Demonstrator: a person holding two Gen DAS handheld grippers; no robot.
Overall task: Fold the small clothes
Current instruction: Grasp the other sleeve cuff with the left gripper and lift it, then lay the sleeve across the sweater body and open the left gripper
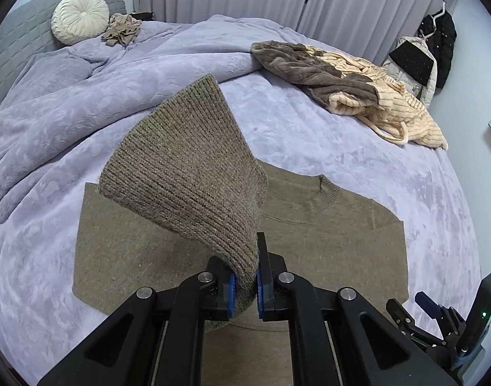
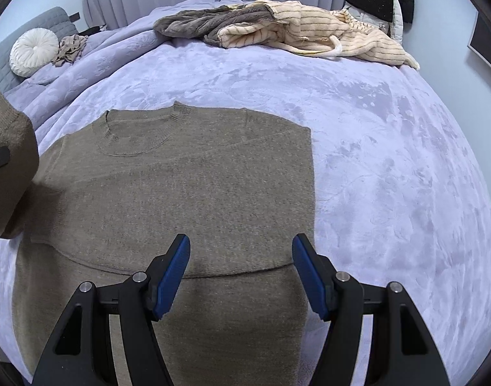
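Meanwhile the left gripper (image 1: 245,284) pinched the ribbed cuff (image 1: 184,167) of the brown knit sweater (image 2: 181,186), probably its sleeve end, lifted above the garment lying flat on the lavender bed (image 2: 390,160), while the right gripper (image 2: 241,276) hung open and empty over the hem.

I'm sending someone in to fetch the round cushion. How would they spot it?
Start at the big lilac bed and go to its grey padded headboard. The cushion leans against it, beside a crumpled beige garment. It alone is round: cream, pleated, with a centre button.
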